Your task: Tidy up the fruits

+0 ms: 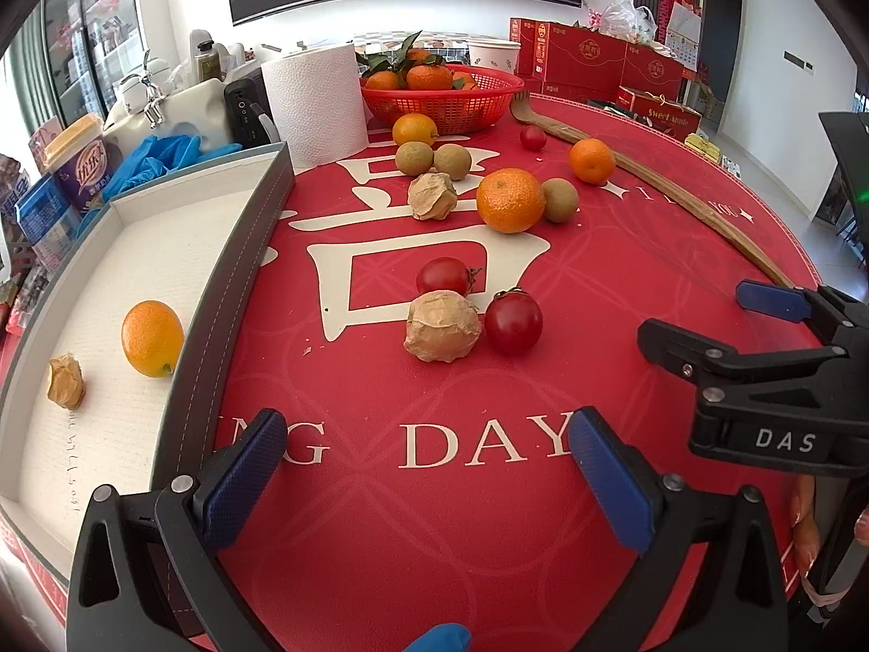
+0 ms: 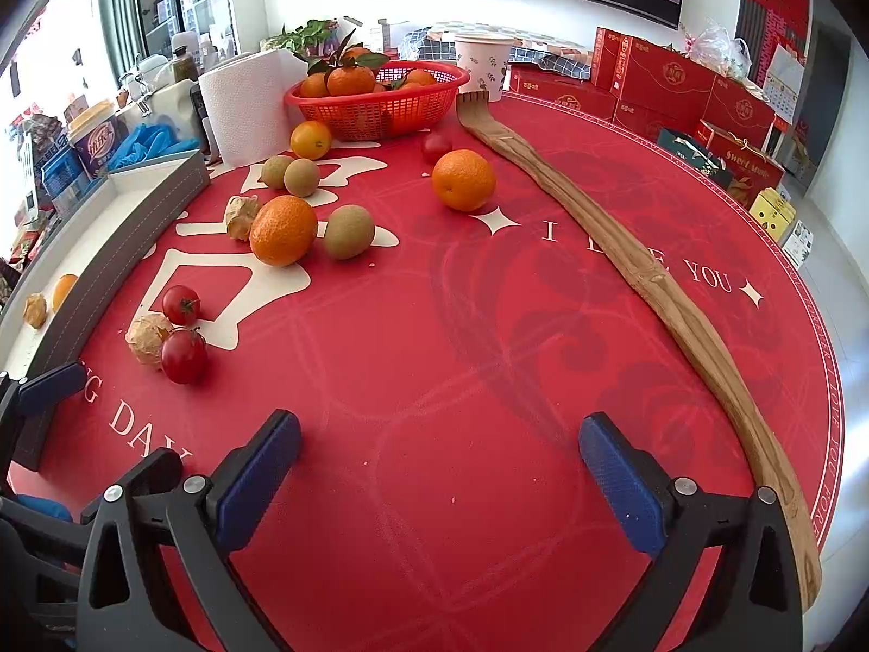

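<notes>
In the grey tray (image 1: 239,250) on the left lie 1 kumquat (image 1: 152,338) and 1 husked physalis (image 1: 65,382). On the red desk (image 1: 434,489), near: 2 cherry tomatoes (image 1: 513,322) touching another physalis (image 1: 442,326). Farther: mandarins (image 1: 510,200), brown longans (image 1: 414,158).

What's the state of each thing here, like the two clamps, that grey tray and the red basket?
left gripper: open, holding nothing
right gripper: open, holding nothing
grey tray: holds one orange fruit and one papery husk fruit
red basket: filled with leafy mandarins
paper towel roll: upright

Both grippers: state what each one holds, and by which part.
Nothing is held. The left gripper and right gripper are both open, with only the red tablecloth between their fingers.
</notes>
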